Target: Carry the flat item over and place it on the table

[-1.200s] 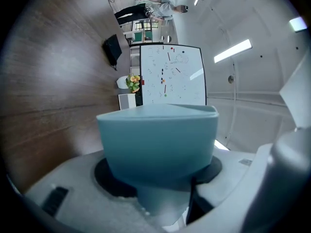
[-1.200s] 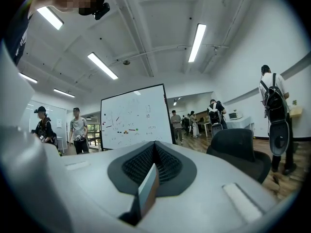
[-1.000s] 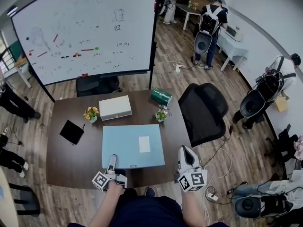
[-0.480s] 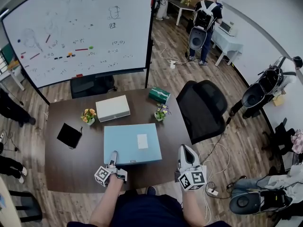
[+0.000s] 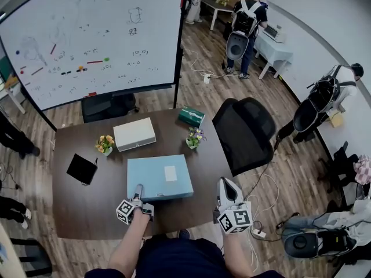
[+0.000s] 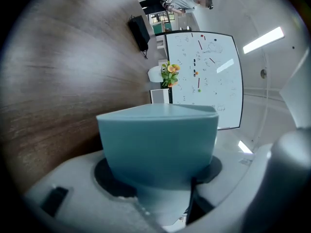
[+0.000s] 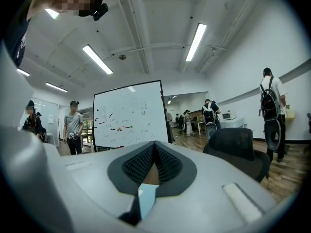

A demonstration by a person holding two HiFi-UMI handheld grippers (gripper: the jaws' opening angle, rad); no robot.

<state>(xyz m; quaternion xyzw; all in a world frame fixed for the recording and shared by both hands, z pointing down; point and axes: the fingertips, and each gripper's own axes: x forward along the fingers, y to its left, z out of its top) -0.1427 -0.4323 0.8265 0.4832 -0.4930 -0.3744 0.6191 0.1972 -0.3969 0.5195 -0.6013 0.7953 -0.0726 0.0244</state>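
Note:
The flat light-blue box (image 5: 159, 177) lies on the dark wooden table (image 5: 87, 210), near its front middle. My left gripper (image 5: 138, 191) is shut on the box's near edge. In the left gripper view the blue box (image 6: 158, 140) fills the space between the jaws of the left gripper (image 6: 160, 176). My right gripper (image 5: 226, 185) hovers off the table's front right corner, apart from the box. In its own view the right gripper (image 7: 154, 166) is shut, its black ribbed pads meeting with nothing held.
On the table stand a white box (image 5: 134, 134), a black pad (image 5: 81, 168), two small flower pots (image 5: 105, 144) (image 5: 194, 138) and a green box (image 5: 191, 116). A black office chair (image 5: 243, 133) is at the right, a whiteboard (image 5: 98, 39) behind. People stand farther back.
The head view has shifted a little. The left gripper keeps its hold on the box's near edge, and the right gripper stays shut at the table's corner.

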